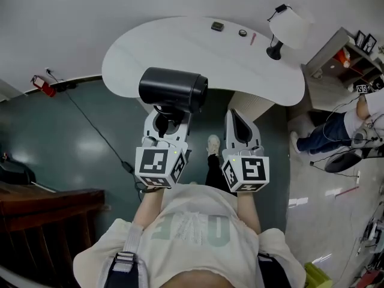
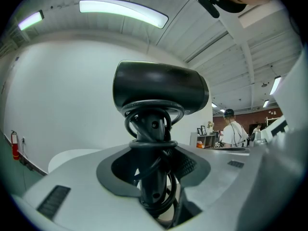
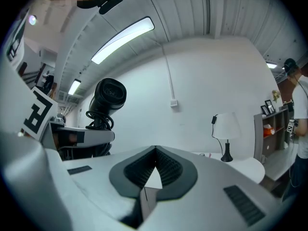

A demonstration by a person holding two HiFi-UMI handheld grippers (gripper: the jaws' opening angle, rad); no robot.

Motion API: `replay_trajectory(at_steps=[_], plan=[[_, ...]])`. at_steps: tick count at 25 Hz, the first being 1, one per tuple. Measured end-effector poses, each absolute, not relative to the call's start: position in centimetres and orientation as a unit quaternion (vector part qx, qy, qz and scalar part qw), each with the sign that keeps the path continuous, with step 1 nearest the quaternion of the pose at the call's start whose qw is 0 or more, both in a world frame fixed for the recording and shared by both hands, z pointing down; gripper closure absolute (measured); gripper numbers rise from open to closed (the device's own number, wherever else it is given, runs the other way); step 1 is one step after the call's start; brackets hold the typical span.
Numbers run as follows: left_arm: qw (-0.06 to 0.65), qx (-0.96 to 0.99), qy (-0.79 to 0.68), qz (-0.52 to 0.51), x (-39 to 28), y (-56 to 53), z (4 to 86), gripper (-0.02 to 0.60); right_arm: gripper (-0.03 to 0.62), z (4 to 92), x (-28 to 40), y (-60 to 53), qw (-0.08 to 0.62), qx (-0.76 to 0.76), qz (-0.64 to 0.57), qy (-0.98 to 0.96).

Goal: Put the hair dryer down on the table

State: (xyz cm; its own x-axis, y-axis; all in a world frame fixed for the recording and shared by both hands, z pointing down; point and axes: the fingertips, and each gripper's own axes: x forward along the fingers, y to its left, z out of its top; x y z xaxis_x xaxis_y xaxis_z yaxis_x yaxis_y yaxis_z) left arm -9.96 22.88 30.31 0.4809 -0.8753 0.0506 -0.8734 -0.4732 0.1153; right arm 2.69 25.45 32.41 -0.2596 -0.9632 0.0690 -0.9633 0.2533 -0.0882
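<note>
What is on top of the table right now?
White lamp, two small dark items, a red item. The held hair dryer hides part of the table's near edge.

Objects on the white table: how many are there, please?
4: lamp at the right end; dark square item, round item and thin red item along the far edge. The hair dryer may hide others.

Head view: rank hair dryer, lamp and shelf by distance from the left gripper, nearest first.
1. hair dryer: gripped by its handle in the left gripper.
2. lamp: on the right end of the table.
3. shelf: past the table, far right.
</note>
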Motion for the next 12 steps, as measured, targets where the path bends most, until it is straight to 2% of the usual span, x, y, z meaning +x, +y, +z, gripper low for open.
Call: replay_trajectory(at_steps=[12], plan=[[0.046,0.837,-0.545,0.015,-5.2,8.7,30.1,0.396,0.589,30.9,5.9,8.7,0.002,0.567,0.038,-0.823]])
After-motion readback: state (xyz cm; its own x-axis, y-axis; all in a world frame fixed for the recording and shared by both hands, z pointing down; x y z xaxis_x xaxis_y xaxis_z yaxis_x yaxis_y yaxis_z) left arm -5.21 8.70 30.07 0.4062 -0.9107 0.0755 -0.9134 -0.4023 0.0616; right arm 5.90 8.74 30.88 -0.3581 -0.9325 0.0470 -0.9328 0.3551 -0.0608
